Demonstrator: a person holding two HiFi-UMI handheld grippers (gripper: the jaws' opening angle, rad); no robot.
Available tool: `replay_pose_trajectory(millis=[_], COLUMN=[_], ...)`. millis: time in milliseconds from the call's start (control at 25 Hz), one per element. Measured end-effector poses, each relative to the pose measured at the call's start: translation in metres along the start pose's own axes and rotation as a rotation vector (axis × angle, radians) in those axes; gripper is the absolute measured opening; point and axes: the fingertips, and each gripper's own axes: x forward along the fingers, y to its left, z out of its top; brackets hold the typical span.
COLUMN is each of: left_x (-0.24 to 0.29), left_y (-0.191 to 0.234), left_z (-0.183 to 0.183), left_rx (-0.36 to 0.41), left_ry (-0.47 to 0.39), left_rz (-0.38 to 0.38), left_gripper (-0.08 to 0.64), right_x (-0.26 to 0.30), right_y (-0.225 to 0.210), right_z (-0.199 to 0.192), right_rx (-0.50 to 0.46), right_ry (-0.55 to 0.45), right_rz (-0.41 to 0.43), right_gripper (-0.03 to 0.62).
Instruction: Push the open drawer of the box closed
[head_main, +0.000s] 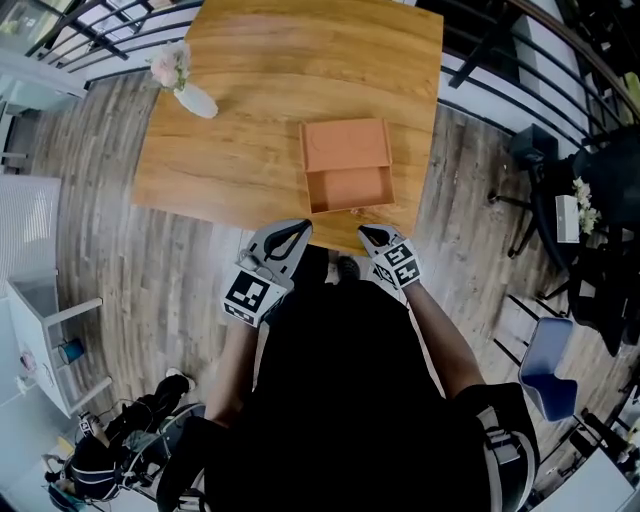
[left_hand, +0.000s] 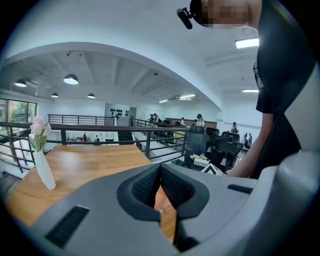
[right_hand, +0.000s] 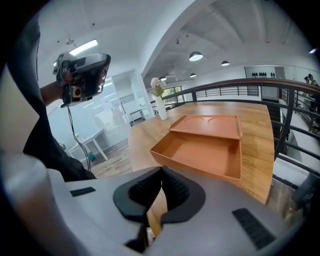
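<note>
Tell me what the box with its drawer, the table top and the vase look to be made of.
The box and its drawer are matte terracotta-orange with no grain, so probably moulded plastic, though painted wood is possible. The table top looks like wood or veneer with a satin finish and flowing grain. The vase is smooth and white, ceramic or opaque glass; I cannot tell which.

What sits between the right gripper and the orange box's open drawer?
Nothing visible. Only bare wooden table lies between the right gripper and the open drawer's front. The drawer looks empty, so its way into the flat orange box seems clear. The white vase of pink flowers stands far left.
</note>
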Motion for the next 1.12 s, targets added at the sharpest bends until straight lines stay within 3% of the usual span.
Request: replay_pose_trajectory(millis=[360,1120], left_x=[0.009,0.012], left_y=[0.022,0.043], left_z=[-0.001,-0.003], left_rx=[-0.002,0.004], left_ry=[0.02,0.043], left_rz=[-0.041,-0.058], left_gripper=[0.022,0.023], right_x=[0.026,0.065], right_y=[-0.03,-0.055], right_z=[-0.007,-0.023], right_rx=[0.152,0.266], right_ry=[-0.014,0.072], right_rz=[-0.054,-0.116], right_gripper=[0.017,0.095])
